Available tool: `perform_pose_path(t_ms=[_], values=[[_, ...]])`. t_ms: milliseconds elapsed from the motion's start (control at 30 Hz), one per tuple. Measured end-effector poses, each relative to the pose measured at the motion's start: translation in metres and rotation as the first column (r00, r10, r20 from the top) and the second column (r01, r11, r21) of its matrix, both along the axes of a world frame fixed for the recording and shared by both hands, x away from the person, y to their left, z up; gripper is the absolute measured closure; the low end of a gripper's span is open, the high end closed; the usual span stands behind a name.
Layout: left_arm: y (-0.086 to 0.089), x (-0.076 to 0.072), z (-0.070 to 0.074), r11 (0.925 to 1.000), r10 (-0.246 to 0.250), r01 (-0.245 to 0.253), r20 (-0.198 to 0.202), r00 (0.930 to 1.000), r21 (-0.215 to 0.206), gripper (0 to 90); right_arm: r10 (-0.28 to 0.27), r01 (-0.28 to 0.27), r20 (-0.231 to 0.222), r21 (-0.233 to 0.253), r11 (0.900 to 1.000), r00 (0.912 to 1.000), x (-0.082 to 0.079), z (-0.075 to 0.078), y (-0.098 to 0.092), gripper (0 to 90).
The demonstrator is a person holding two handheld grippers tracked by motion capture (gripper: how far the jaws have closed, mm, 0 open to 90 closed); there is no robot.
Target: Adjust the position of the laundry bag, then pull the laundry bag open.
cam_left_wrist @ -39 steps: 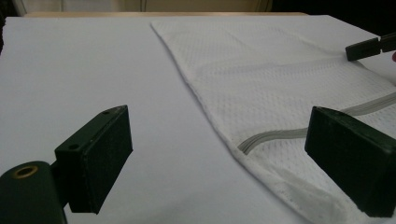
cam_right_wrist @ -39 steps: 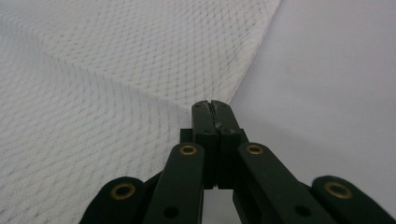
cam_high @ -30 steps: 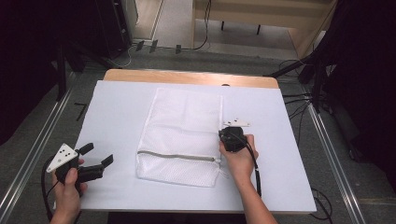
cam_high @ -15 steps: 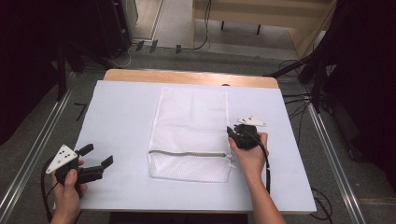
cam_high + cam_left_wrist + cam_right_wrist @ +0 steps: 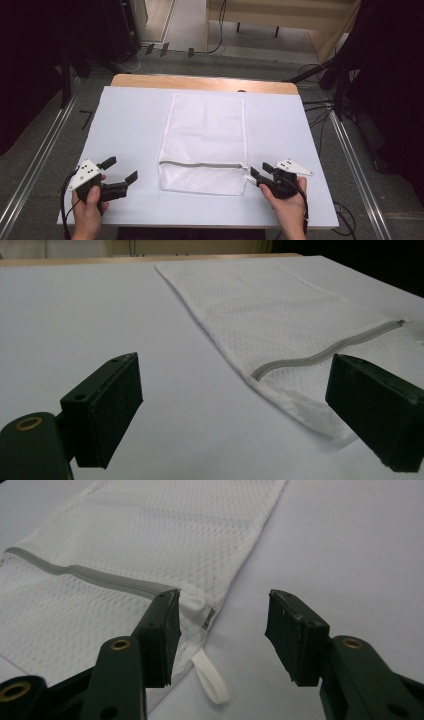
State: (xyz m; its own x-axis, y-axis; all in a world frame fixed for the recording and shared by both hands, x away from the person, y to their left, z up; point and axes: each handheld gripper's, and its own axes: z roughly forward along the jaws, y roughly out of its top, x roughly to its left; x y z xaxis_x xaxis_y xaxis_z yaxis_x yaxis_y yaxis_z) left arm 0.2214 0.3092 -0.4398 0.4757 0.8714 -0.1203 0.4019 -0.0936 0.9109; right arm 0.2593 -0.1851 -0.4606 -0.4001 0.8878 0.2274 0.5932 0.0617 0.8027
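Right gripper [image 5: 220, 635]: jaws apart, gripping nothing, set at the near right corner of the mesh bag [image 5: 205, 145], just beside the zip [image 5: 100, 577] end and a white loop [image 5: 210, 675]. Left gripper [image 5: 119, 175]: jaws wide apart, empty, over bare table [image 5: 130, 125] left of the bag, well apart from it. Bag lies flat at the table's middle, zip across its near part.
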Motion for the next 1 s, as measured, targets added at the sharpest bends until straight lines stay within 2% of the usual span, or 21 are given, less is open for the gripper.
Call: perform_pose_path(t_ms=[100,133,200,233,300,333,367,400,500,567,600,633,667,700,767,800,833,867,933,967,1000], values=[[-0.013,0.001,0.004,0.9997,-0.018,0.018,-0.005,0.9998,-0.019,7.7,0.007,-0.007,0.008,0.001,1.0,0.9999,-0.001,-0.003,0.001,49.7],[-0.021,0.003,0.005,0.9987,-0.036,0.036,-0.019,0.9992,-0.035,7.7,0.012,-0.012,0.013,-0.001,1.0,0.9998,-0.001,-0.005,0.001,49.9],[-0.03,0.006,0.005,0.9965,-0.065,0.064,-0.029,0.9974,-0.054,7.7,0.027,-0.027,-0.02,0.009,1.0,0.9994,0.003,-0.011,0.001,53.1],[-0.036,0.007,0.005,0.9957,-0.076,0.074,-0.037,0.9964,-0.056,7.7,0.027,-0.027,-0.02,0.009,1.0,0.9994,0.003,-0.011,0.001,53.1],[-0.05,0.01,0.006,0.9949,-0.098,0.097,-0.048,0.994,-0.028,7.7,0.032,-0.032,-0.019,0.003,0.999,0.9993,0.006,-0.015,0.001,54.7],[-0.059,0.012,0.006,0.9954,-0.095,0.095,-0.063,0.9935,-0.012,9.1,0.05,-0.05,-0.033,0.008,0.999,0.9982,0.008,-0.017,0.001,55.5],[-0.067,0.014,0.006,0.9961,-0.088,0.088,-0.075,0.9933,-0.008,16.0,0.048,-0.048,-0.043,0.007,0.999,0.9979,0.009,-0.018,0.001,55.6],[-0.074,0.018,0.007,0.9944,-0.106,0.105,-0.09,0.9903,-0.015,17.3,0.048,-0.048,-0.046,0.0,0.999,0.9978,0.011,-0.02,0.001,55.8],[-0.093,0.026,0.006,0.9875,-0.157,0.154,-0.122,0.9801,-0.034,17.3,0.08,-0.079,-0.062,0.022,0.997,0.9949,0.013,-0.023,0.002,57.7],[-0.108,0.032,0.005,0.9724,-0.232,0.228,-0.122,0.9649,-0.051,16.8,0.094,-0.094,-0.064,0.005,0.996,0.9935,0.014,-0.025,0.005,55.4],[-0.12,0.035,0.004,0.9683,-0.249,0.245,-0.129,0.9597,-0.05,15.7,0.097,-0.096,-0.069,0.006,0.995,0.9929,0.015,-0.025,0.006,54.3],[-0.127,0.038,0.003,0.9668,-0.255,0.25,-0.133,0.9578,-0.051,17.0,0.097,-0.096,-0.078,0.012,0.995,0.9922,0.016,-0.026,0.007,54.1],[-0.135,0.04,0.003,0.9672,-0.254,0.249,-0.148,0.9558,-0.05,23.7,0.098,-0.098,-0.074,0.013,0.995,0.9924,0.017,-0.027,0.009,53.4],[-0.141,0.042,0.002,0.9686,-0.249,0.245,-0.158,0.9556,-0.04,23.7,0.098,-0.098,-0.074,0.013,0.995,0.9924,0.017,-0.027,0.009,53.4],[-0.158,0.047,0.0,0.9691,-0.245,0.246,-0.175,0.9537,-0.012,40.9,0.101,-0.101,-0.072,-0.004,0.995,0.9923,0.018,-0.027,0.013,50.6],[-0.174,0.051,-0.001,0.9663,-0.252,0.257,-0.184,0.9501,0.007,46.1,0.105,-0.106,-0.068,-0.012,0.994,0.9921,0.019,-0.027,0.014,49.7],[-0.174,0.051,-0.001,0.9663,-0.252,0.257,-0.184,0.9501,0.007,49.7,0.105,-0.106,-0.068,-0.012,0.994,0.9921,0.019,-0.027,0.014,49.7],[-0.183,0.054,-0.002,0.9661,-0.253,0.258,-0.189,0.9489,0.005,49.7,0.108,-0.109,-0.066,-0.015,0.994,0.9919,0.02,-0.027,0.015,49.6],[-0.195,0.06,-0.003,0.9628,-0.266,0.27,-0.206,0.9417,-0.012,59.4,0.114,-0.115,-0.07,-0.015,0.993,0.9911,0.022,-0.027,0.016,49.4],[-0.211,0.066,-0.005,0.9574,-0.285,0.288,-0.217,0.9335,-0.019,69.3,0.123,-0.125,-0.063,-0.031,0.992,0.9904,0.023,-0.027,0.019,49.4],[-0.211,0.066,-0.005,0.9574,-0.285,0.288,-0.217,0.9335,-0.019,71.8,0.123,-0.125,-0.063,-0.031,0.992,0.9904,0.023,-0.027,0.019,49.4]])
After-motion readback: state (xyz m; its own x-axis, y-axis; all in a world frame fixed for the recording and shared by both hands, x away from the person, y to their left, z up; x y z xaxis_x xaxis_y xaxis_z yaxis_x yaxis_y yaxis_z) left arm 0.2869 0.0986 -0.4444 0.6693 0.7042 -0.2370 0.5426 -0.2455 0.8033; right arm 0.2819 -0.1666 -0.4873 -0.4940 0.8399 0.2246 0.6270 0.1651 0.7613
